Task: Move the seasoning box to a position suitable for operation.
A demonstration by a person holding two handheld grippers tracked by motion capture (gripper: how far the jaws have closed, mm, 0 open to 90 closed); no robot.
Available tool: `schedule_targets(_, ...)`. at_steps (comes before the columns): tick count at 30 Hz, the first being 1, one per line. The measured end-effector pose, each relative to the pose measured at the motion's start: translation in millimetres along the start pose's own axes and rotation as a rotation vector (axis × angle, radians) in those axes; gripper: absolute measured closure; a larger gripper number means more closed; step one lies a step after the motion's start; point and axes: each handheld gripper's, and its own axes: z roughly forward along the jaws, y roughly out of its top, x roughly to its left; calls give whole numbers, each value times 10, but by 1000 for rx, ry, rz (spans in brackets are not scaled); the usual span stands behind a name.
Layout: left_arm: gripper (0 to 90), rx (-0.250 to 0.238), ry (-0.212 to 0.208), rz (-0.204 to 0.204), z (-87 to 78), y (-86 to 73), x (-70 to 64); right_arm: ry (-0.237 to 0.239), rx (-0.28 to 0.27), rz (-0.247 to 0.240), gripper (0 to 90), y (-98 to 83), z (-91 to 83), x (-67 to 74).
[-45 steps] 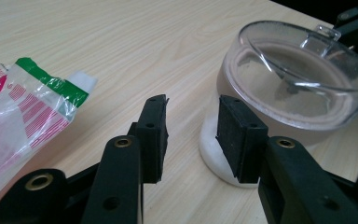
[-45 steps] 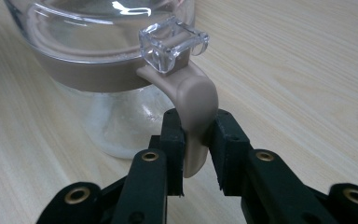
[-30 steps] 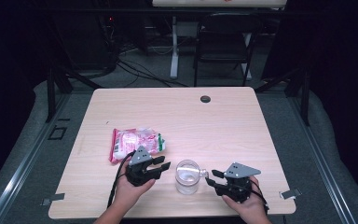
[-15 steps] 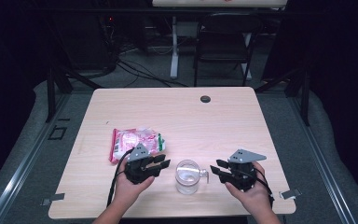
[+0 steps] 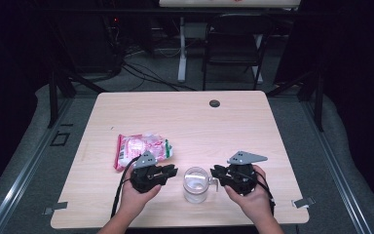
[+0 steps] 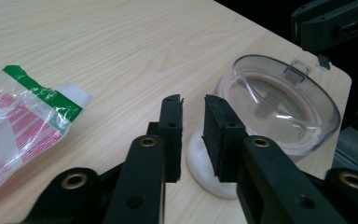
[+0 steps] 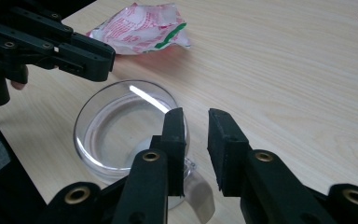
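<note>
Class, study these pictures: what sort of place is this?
Probably a lab or recording studio, not a home: a pale wooden table ringed by dark curtains, loose floor cables, and a black folding chair behind.

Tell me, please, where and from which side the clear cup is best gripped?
Probably by its handle: the cup stands upright with that tab sticking out toward the right gripper, whose narrow jaws suit it better than the wide round wall. Come in level from the right.
</note>
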Motion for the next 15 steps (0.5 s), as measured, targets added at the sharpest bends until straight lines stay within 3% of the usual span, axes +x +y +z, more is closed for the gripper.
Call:
schedule_targets(3,836,16,-8,5,21,-4,-16,-5,-4,-15,783,-45,6,26)
schedule_targets(7,883,44,-64,42,39,-8,-51,-3,1,-8,805,-76,34,33)
schedule_targets(15,899,65,-104,47,50,-17,-76,-12,14,2,805,-117,22,11)
